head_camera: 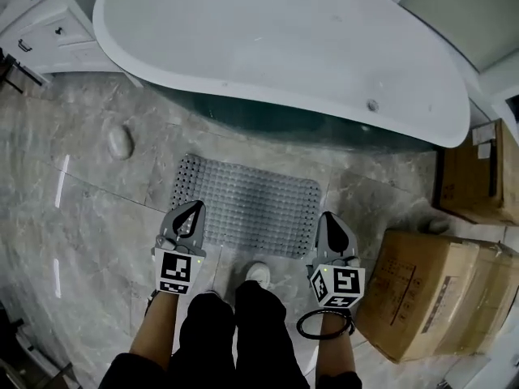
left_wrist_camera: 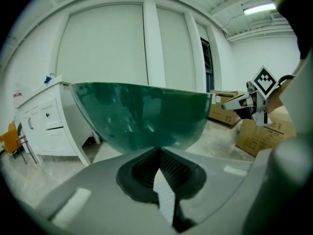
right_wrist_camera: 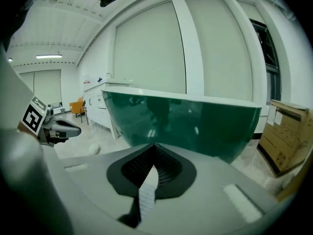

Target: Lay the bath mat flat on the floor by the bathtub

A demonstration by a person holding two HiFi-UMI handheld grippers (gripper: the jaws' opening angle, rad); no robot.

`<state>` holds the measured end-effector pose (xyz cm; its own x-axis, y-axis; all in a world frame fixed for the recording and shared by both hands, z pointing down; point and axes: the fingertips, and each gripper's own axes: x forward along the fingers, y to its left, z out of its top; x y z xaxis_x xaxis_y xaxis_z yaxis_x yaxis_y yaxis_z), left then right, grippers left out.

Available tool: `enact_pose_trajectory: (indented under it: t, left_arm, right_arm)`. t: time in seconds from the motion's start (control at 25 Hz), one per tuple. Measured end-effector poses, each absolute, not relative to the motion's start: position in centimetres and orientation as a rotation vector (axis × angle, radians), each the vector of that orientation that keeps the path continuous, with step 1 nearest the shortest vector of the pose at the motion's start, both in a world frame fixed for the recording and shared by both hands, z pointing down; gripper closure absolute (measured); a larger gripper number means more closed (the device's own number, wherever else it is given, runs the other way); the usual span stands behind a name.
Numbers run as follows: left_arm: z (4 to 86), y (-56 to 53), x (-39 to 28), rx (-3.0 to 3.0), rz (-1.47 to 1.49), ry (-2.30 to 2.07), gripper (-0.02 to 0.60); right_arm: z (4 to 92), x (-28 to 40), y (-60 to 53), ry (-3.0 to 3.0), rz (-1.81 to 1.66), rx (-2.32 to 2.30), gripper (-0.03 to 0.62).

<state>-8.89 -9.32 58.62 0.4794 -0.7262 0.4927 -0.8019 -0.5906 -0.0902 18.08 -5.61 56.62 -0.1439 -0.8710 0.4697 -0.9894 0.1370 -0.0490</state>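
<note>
Marble floor [head_camera: 105, 209] by the bathtub [head_camera: 268, 47], head view: the bath mat [head_camera: 247, 205] lies spread just ahead of both tools, its far edge near the tub. Left hand-held gripper [head_camera: 191, 215] sits at the mat's near-left corner, right hand-held gripper [head_camera: 331, 225] at the near-right. Cardboard boxes [head_camera: 430, 294] stand off to the right one's right. Jaw state isn't readable from up here.

Left gripper view: jaws nearly together w/ a thin pale strip of mat edge pinched btwn them. Straight ahead is the tub's green outer wall, mostly hidden from above.

Right gripper view: same pinch, and the strip shows the mat's nubbed texture.

Mat looks soft, floppy and light, prob. grippy rubber. Best held at the corners so it doesn't fold.
</note>
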Motion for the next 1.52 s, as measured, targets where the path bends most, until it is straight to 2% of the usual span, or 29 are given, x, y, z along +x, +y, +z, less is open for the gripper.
enact_pose_trajectory:
  t: [0.76,1.16,1.52]
  left_arm:
    - [26.6,-5.4,-10.0,2.636,0.502,-1.416,0.581]
    - [15.7,0.0,-12.6,2.703,0.392,-1.422,0.581]
    - [9.1,3.3,-13.1,2.786,0.334,-1.408,0.581]
  right_arm:
    - [25.8,11.7,-2.3,-2.217,0.395,1.855,0.572]
    - [14.5,9.5,2.9,-2.241,0.317,1.970,0.574]
    - [8.0,8.7,6.6,-2.275,0.227,2.036,0.574]
